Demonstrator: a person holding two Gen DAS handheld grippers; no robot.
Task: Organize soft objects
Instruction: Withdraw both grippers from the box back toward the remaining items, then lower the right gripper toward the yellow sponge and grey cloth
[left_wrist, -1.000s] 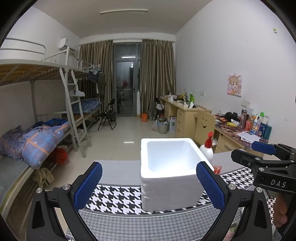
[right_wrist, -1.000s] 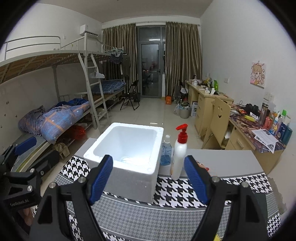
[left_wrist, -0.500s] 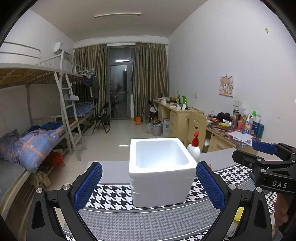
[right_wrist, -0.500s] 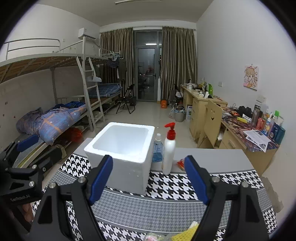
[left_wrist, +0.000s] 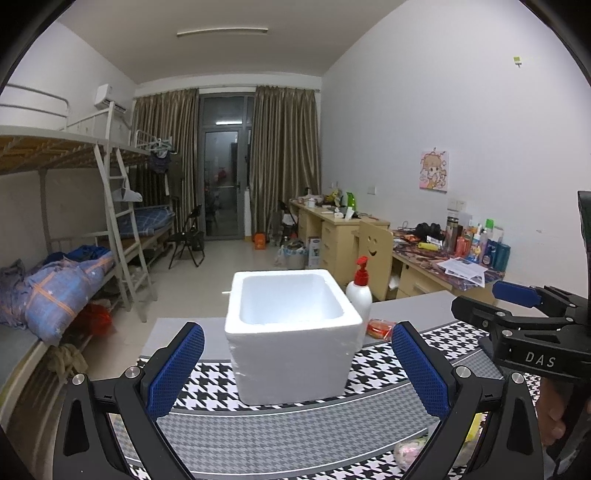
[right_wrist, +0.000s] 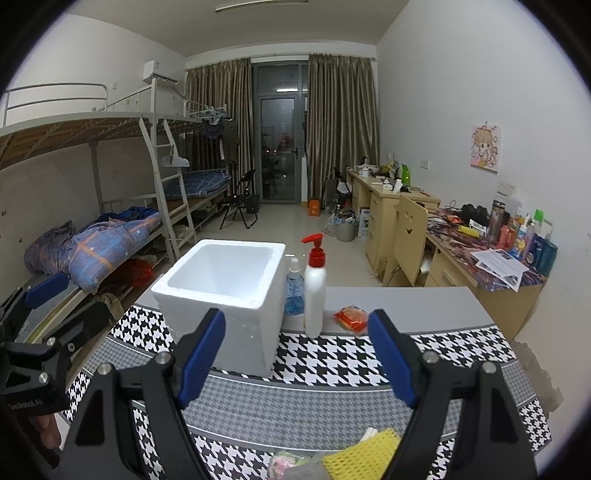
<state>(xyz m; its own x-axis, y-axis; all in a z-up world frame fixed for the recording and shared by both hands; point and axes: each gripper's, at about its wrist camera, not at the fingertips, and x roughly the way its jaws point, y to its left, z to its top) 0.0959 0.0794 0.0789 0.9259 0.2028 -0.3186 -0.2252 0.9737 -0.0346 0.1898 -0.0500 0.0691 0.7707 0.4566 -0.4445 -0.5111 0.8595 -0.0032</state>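
Dorm room, bunk bed upper left; my counter carries foam box centre frame. Left gripper and right gripper hover, both spread, pinching nothing.

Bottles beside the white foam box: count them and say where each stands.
2. The white pump bottle with a red top stands just right of the foam box; a small clear bottle of blue liquid stands between and slightly behind them. Others may hide behind the box.
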